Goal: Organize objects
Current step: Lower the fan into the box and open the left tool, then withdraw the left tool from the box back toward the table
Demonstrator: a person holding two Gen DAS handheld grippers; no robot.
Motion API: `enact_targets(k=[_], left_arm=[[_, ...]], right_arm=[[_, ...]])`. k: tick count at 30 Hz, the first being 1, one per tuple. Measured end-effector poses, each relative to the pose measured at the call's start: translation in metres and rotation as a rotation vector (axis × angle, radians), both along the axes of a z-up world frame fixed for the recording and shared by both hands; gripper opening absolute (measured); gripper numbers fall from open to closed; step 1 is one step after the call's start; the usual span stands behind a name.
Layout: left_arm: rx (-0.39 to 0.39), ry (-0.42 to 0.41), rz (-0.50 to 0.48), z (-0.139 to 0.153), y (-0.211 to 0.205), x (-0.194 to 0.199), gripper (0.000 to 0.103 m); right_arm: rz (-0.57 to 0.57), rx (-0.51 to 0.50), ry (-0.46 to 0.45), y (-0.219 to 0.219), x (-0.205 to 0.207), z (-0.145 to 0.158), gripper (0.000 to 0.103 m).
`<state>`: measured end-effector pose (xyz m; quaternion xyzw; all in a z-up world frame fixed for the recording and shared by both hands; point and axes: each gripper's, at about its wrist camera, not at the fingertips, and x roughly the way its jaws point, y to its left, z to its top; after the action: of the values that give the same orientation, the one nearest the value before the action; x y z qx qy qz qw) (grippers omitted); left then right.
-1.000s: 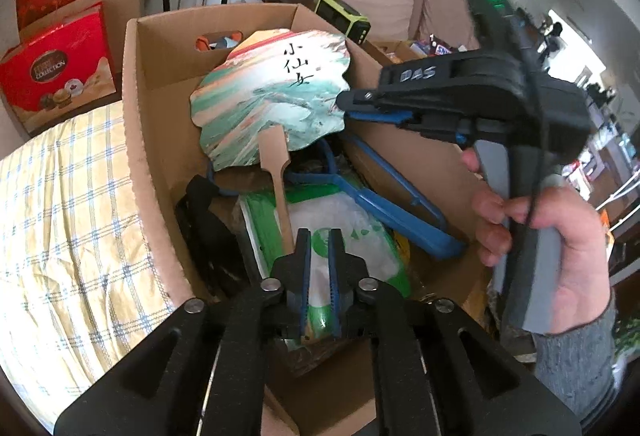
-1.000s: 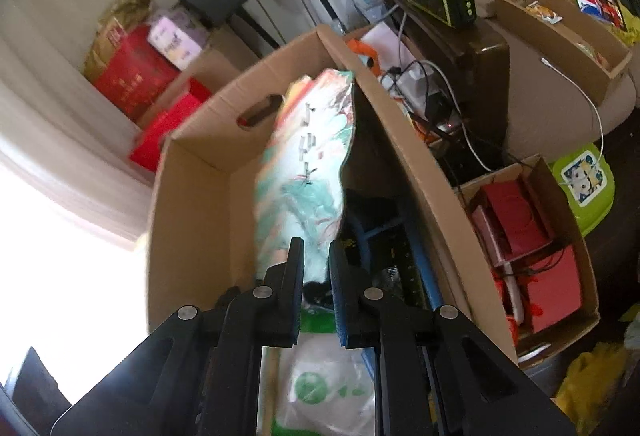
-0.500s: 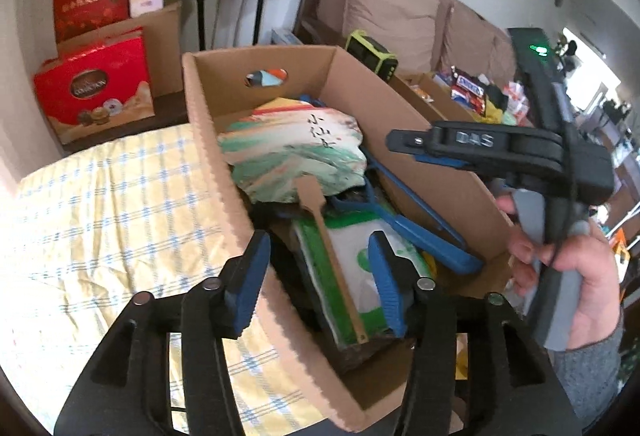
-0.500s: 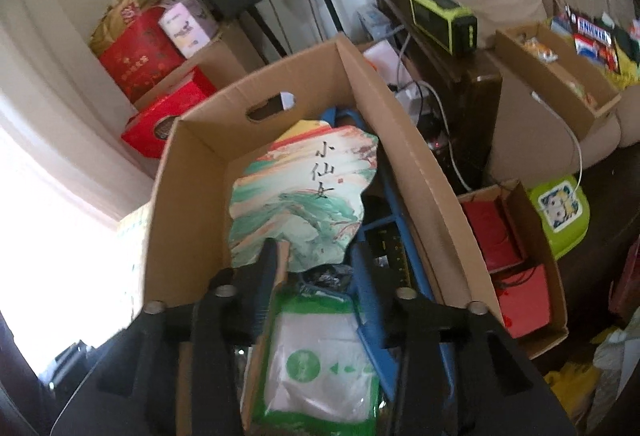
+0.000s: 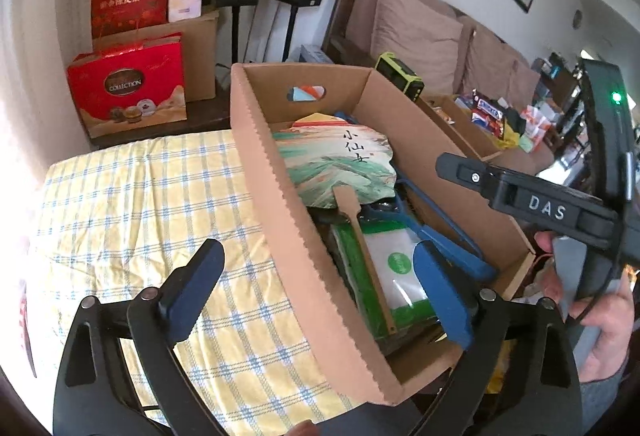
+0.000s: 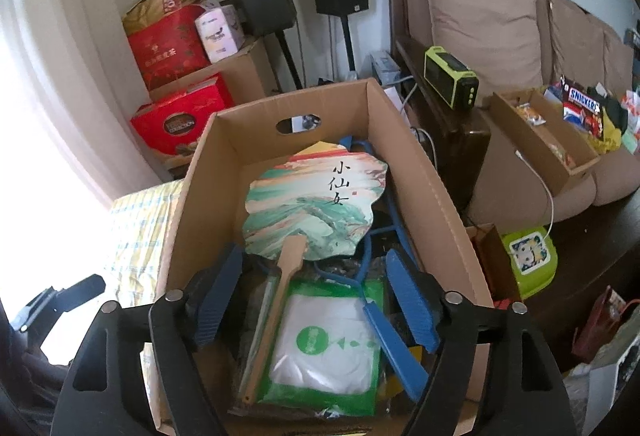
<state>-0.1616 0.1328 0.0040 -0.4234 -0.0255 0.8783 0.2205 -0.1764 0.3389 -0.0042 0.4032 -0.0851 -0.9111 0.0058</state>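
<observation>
The cardboard box is the landmark: a painted paddle fan lies flat inside it, its head toward the far wall with the handle cutout and its wooden handle running back toward the near end. The handle rests across a green-and-white plastic packet, and blue plastic hangers lie under and beside the fan toward the box's right wall. The right gripper hangs above the near end of the box with its blue pads spread wide, the fan handle between them but untouched. The left gripper is also spread wide and holds nothing; its pads straddle the box's left wall, one over the yellow checked cloth outside the box, the other over the packet inside.
</observation>
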Motion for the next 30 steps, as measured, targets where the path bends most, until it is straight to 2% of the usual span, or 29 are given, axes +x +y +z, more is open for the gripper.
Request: enact_targets(k=[3,15,20,30], left_arm=[[-0.015,0.013,0.011,0.001,-0.003,0.004,0.103],[-0.034,0.013,0.052,-0.005,-0.02,0.02,0.103],[-0.053,0.005,0.074,-0.007,-0.031,0.028,0.103],[-0.039,-0.009,0.227,-0.014,-0.074,0.045,0.103]], right_arm=[[-0.012,0.037,-0.002,-0.005,0.005,0.0,0.08],[0.011,0.076,0.02,-0.024,0.037,-0.001,0.091],[0.013,0.077,0.035,-0.031,0.048,-0.001,0.101],[-0.002,0.105,0.076,-0.043,0.07,0.003,0.103]])
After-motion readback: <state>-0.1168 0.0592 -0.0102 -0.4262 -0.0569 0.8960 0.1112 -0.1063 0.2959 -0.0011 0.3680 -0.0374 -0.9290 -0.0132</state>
